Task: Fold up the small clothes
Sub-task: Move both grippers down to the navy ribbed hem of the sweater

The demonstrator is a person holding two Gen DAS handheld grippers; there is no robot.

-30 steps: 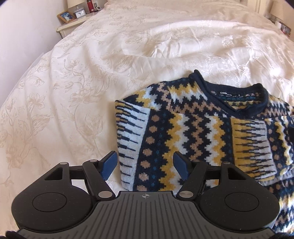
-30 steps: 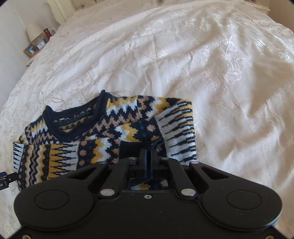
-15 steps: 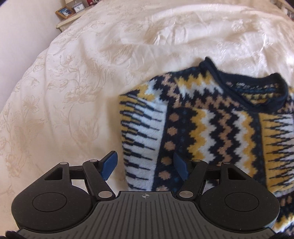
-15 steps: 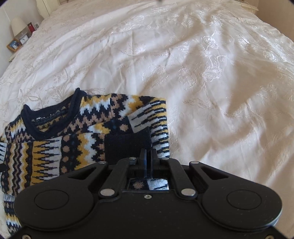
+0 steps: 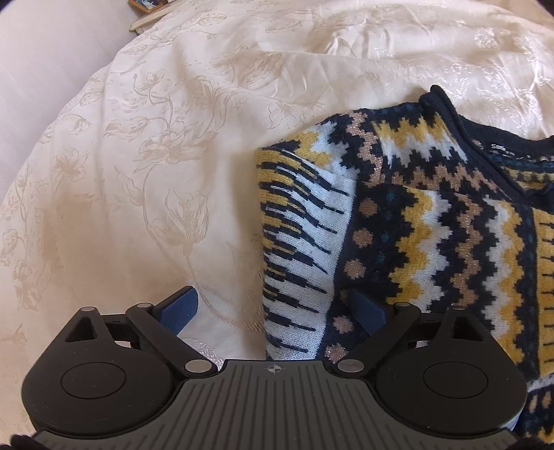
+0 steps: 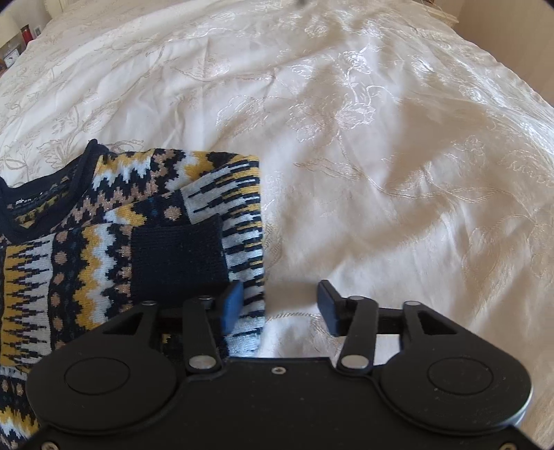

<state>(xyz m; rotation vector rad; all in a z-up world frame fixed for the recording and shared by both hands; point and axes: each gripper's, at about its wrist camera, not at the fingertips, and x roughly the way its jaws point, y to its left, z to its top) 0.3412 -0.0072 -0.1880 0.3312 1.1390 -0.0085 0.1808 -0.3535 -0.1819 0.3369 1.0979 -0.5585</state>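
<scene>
Left claw [image 5: 273,311] spread wide, gripping nothing, straddling left folded edge of patterned sweater [image 5: 432,225]. Sweater lying flat on cream bedspread [image 5: 155,173], sleeves tucked in, navy cuff [image 6: 176,256] on top. Right claw [image 6: 280,308] parted, holding nothing, straddling right folded edge. Open bedspread beyond both side edges and past the collar [image 6: 48,180]

Your left gripper [image 5: 273,308] straddles the sweater's [image 5: 432,242] left folded edge: one finger over the bedspread [image 5: 138,155], the other over the knit. Your right gripper [image 6: 278,306] straddles the opposite edge, its left finger just beside the cuff [image 6: 176,256] lying on the sweater. The neckline [image 6: 52,180] lies at the far end. A nightstand [image 5: 149,14] stands beyond the bed's left side.
</scene>
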